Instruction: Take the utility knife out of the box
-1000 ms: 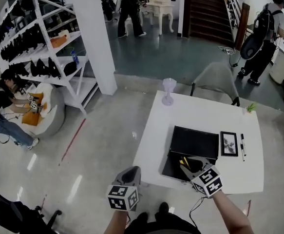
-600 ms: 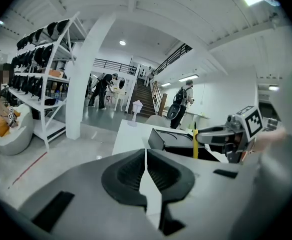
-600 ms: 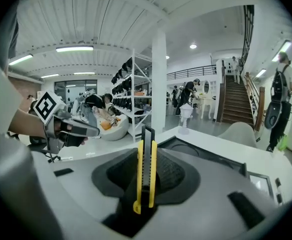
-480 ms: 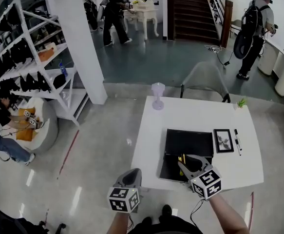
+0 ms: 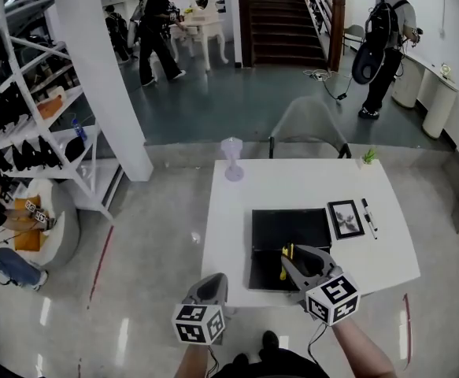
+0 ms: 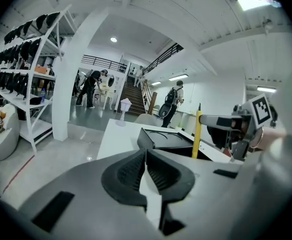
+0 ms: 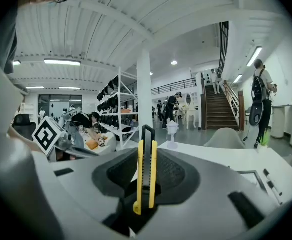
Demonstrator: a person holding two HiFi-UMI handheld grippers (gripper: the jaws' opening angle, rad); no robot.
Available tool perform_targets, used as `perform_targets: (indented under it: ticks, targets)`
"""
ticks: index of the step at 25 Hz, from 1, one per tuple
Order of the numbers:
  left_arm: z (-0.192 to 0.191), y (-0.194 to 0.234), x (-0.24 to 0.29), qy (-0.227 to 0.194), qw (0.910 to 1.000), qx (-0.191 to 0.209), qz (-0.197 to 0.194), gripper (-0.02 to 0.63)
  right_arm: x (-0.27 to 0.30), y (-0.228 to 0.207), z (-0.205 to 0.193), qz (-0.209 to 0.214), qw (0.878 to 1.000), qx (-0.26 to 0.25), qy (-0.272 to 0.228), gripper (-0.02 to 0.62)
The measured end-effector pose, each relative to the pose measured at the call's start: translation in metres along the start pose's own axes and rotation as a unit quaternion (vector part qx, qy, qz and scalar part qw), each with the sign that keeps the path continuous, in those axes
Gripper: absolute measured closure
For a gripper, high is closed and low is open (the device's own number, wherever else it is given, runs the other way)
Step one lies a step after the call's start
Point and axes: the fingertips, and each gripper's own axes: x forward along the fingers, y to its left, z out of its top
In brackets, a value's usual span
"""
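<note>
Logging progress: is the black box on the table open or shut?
Open: the flat black box has its lid folded back on the white table, inside exposed.

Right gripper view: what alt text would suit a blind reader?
A yellow-and-black utility knife stands upright, clamped in the grey jaws of the right gripper. Behind it are a white table, shelving and a staircase.

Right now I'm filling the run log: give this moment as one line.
right gripper: shut on utility knife | knife: upright over open box | left gripper: shut, empty, beside table
</note>
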Motion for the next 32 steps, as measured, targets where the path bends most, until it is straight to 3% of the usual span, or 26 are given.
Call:
perform_targets:
  ticks: [19, 32]
  targets:
    - [0.003, -0.006, 0.001, 0.004, 0.999, 0.018, -0.041, 0.589, -0.038, 0.016, 0.023, -0.058, 0.996, 0.042, -0.054, 0.48]
    - [0.003, -0.01, -0.007, -0.001, 0.9983, 0.022, -0.055, 0.589, -0.051, 0.029, 0.031, -0.072, 0.993, 0.046, -0.076, 0.48]
